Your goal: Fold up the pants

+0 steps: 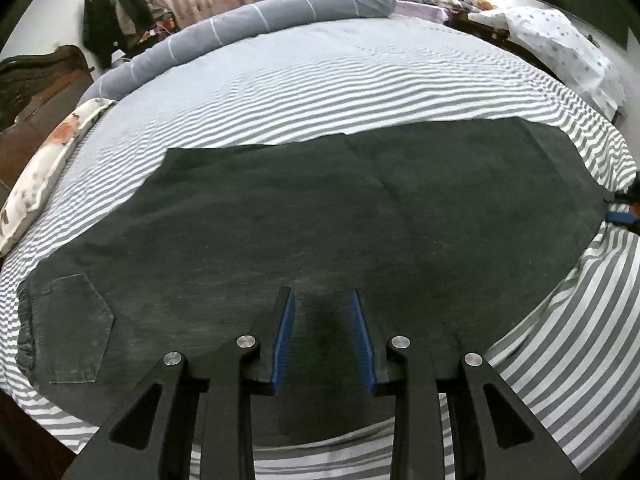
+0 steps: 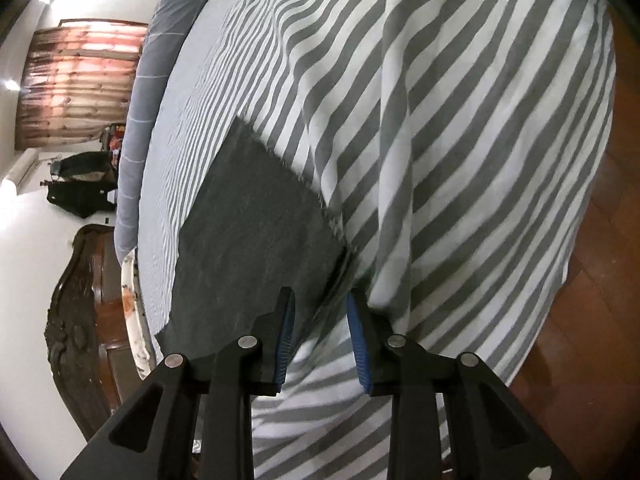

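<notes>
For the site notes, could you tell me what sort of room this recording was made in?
Most likely a home bedroom: the pants lie on a bed with a striped sheet, a rolled grey duvet along its far side, and a curtained window behind.

Far half of the bed: the striped sheet (image 1: 320, 80) lies bare and flat beyond the pants (image 1: 320, 208), open to pass over.
Far edge: a long grey bolster (image 1: 248, 24) runs along it.
Left edge: a floral pillow (image 1: 44, 168), with a dark wooden headboard (image 1: 36, 92) behind.
Near side: the sheet overhangs down to open wooden floor (image 2: 592, 240).
</notes>
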The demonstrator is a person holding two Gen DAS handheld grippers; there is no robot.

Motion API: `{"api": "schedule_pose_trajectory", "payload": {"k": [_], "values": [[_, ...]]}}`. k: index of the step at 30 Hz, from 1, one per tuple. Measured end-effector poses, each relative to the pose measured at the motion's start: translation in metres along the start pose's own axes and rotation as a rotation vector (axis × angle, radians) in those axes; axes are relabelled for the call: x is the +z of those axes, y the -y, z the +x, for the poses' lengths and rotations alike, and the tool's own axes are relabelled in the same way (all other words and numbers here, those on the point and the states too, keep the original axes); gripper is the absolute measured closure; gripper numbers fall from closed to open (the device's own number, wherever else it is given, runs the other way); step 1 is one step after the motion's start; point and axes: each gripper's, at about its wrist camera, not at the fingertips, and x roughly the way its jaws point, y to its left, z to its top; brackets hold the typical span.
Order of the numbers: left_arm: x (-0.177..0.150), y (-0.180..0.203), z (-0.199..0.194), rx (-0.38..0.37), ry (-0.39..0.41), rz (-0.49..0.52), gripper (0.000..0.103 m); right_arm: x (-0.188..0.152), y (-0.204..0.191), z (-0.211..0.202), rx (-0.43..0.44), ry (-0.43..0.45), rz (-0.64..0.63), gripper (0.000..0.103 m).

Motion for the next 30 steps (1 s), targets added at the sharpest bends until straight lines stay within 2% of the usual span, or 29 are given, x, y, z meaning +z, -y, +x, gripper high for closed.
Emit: {"api": "schedule_pose_trajectory", "payload": {"k": [2,3,5,10,18,22,23,25,30], "values": [[0.0,0.002,0.004,-0.002,-0.013,0.005,0.072,0.004,-0.007,-0.002,0.026,0.009,-0.013,0.079],[0.0,0.002,0.007,-0.001,-0.023,0.004,0.072,0.006,-0.01,-0.004,0.035,0.017,-0.023,0.087],[-0.001,0.001,0.012,0.003,-0.042,-0.001,0.072,0.008,-0.02,-0.006,0.063,0.018,-0.046,0.091],[-0.007,-0.005,0.023,0.008,-0.076,-0.033,0.072,0.01,-0.035,0.0,0.066,0.001,-0.082,0.089],[-0.013,-0.005,0.025,0.009,-0.067,-0.026,0.071,0.009,-0.021,0.018,0.017,-0.018,-0.047,0.081],[-0.014,-0.004,0.025,0.016,-0.065,-0.02,0.068,0.011,-0.016,0.022,0.017,-0.005,-0.04,0.081],[-0.014,-0.005,0.026,0.017,-0.065,-0.02,0.068,0.012,-0.016,0.022,0.025,-0.003,-0.037,0.082],[-0.014,-0.006,0.026,0.018,-0.066,-0.022,0.067,0.012,-0.015,0.02,0.034,0.014,-0.035,0.093],[-0.014,-0.005,0.027,0.02,-0.056,-0.03,0.066,0.008,-0.038,0.007,0.06,0.033,-0.083,0.096]]}}
